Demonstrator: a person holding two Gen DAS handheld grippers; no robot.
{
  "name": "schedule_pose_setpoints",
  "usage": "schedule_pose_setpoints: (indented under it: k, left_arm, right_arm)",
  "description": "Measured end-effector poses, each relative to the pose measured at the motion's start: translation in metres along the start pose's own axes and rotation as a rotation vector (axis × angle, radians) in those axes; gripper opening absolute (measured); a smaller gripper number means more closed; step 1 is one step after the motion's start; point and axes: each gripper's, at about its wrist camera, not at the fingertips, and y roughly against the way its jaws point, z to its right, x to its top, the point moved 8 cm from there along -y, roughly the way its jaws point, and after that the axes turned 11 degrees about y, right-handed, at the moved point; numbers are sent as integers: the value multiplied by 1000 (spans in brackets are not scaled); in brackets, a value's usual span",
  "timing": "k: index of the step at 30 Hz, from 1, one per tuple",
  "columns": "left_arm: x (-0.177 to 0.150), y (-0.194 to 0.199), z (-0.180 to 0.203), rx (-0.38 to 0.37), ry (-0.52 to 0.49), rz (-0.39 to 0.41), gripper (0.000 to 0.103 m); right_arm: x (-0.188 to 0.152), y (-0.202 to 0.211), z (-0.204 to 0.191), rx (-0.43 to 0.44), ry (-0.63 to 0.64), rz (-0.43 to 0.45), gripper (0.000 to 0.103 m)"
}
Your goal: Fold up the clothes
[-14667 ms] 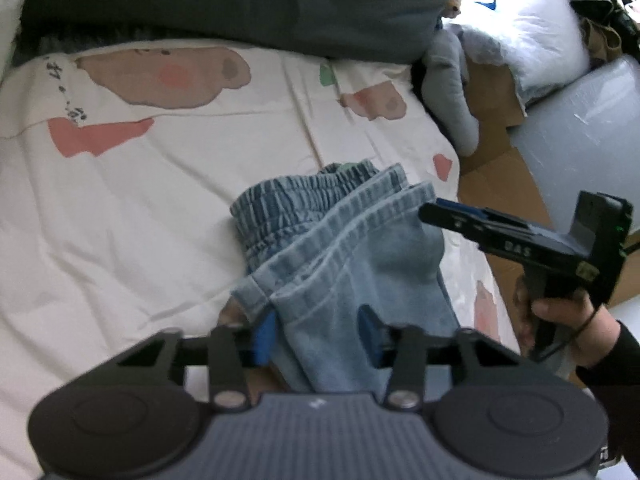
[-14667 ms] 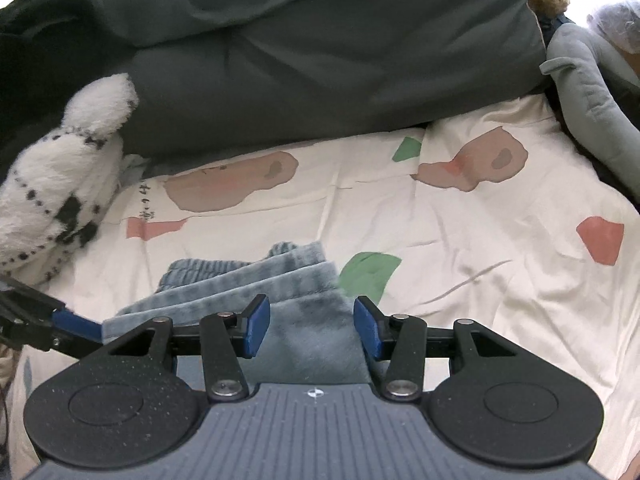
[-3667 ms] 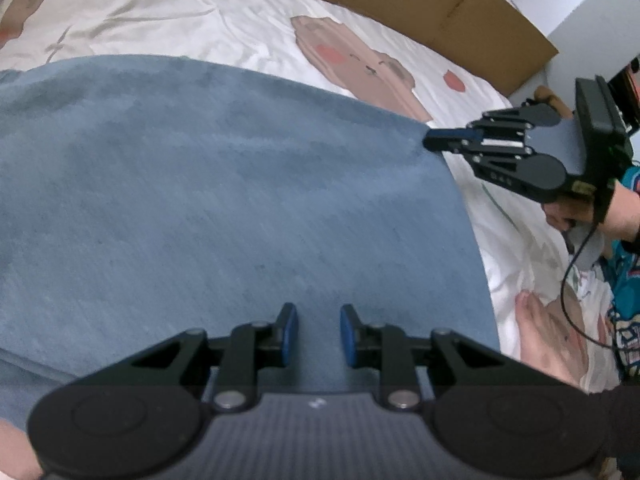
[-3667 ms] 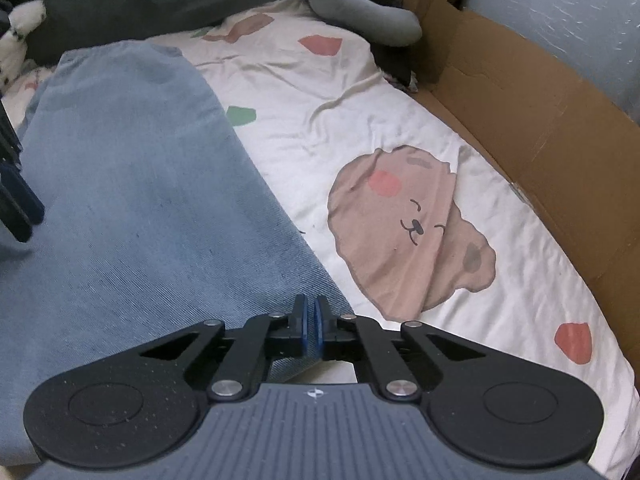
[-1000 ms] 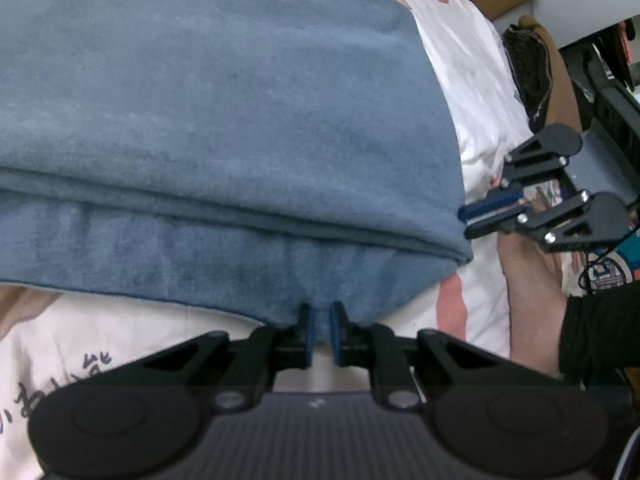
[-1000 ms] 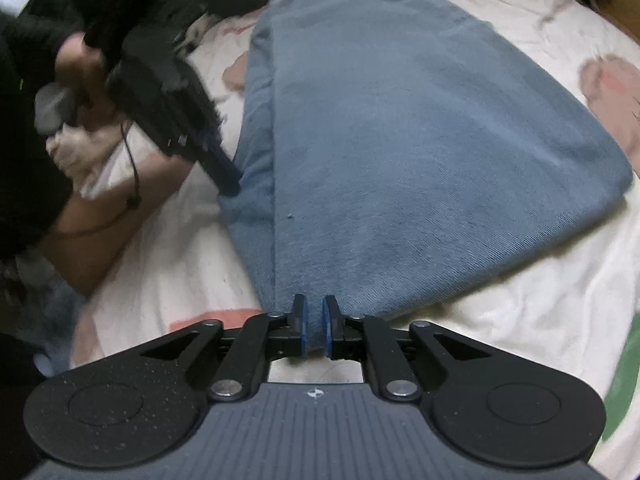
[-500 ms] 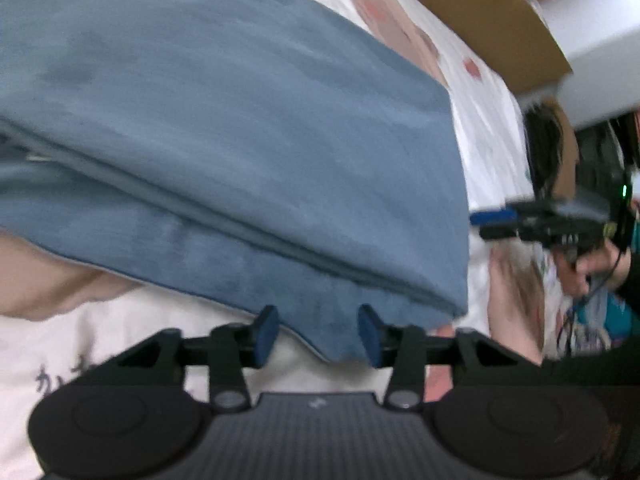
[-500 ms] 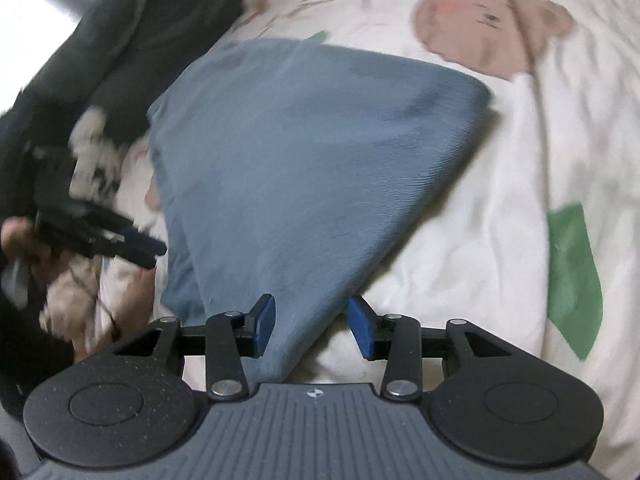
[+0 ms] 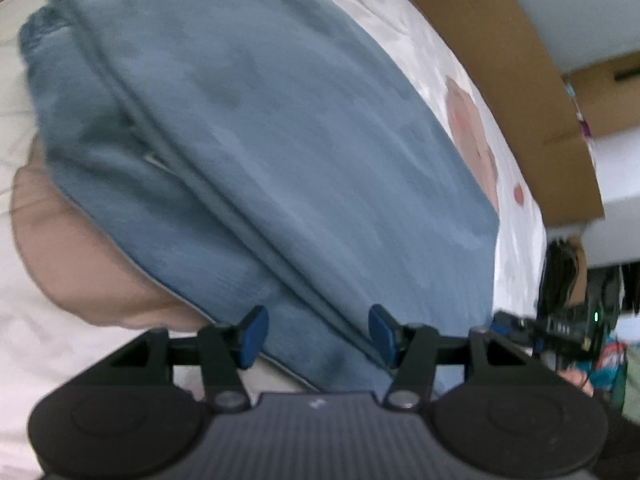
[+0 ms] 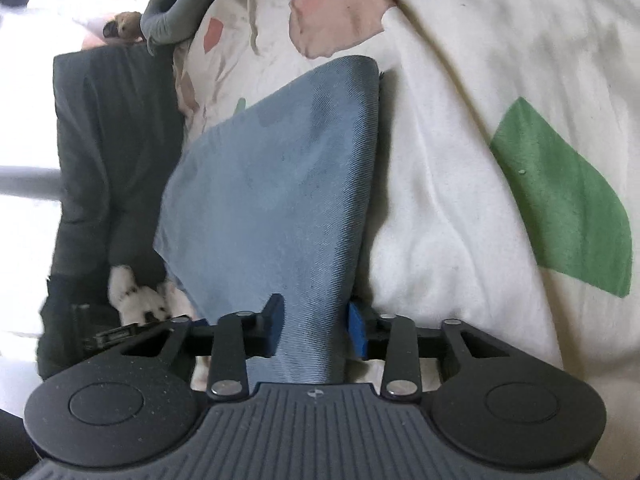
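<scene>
Blue jeans (image 9: 280, 152), folded in layers, lie flat on the bedsheet (image 9: 60, 340). My left gripper (image 9: 319, 336) hovers over their near edge. Its jaws are opening, and the cloth lies under the wide gap, untouched by the pads. My right gripper (image 10: 315, 326) straddles a narrow end of the jeans (image 10: 280, 184). Its jaws are closing with the cloth between the blue pads, and no firm pinch shows. The right gripper (image 9: 520, 324) also shows at the right edge of the left wrist view, in a person's hand.
A white bedsheet (image 10: 460, 160) with bear and leaf prints covers the bed. Brown cardboard (image 9: 500, 80) stands along its far side. A dark grey duvet (image 10: 112, 140), a grey plush (image 10: 176, 8) and a black-and-white plush (image 10: 140, 300) lie beyond the jeans.
Both grippers let go of the jeans' edge they were pinching and opened. Both wrists rolled. The left jaws stand wider now; the right jaws have narrowed again around the cloth.
</scene>
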Motion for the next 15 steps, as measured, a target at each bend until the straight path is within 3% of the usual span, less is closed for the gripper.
schedule_pose_setpoints:
  k: [5,13,14,15]
  left_arm:
    - [14,7,-13,-7,89,61,59]
    - [36,23,-42,50,186,196,47]
    - [37,24,-44,56,192,206,43]
    - [39,25,-45,65,194,213,40]
  right_arm:
    - [2,-5,0,1,-11,6,33]
    - [12,-22,1,-8,-15,43,33]
    - [12,-23,1,-6,-16,47,30]
    - [13,-24,1,-4,-16,52,20]
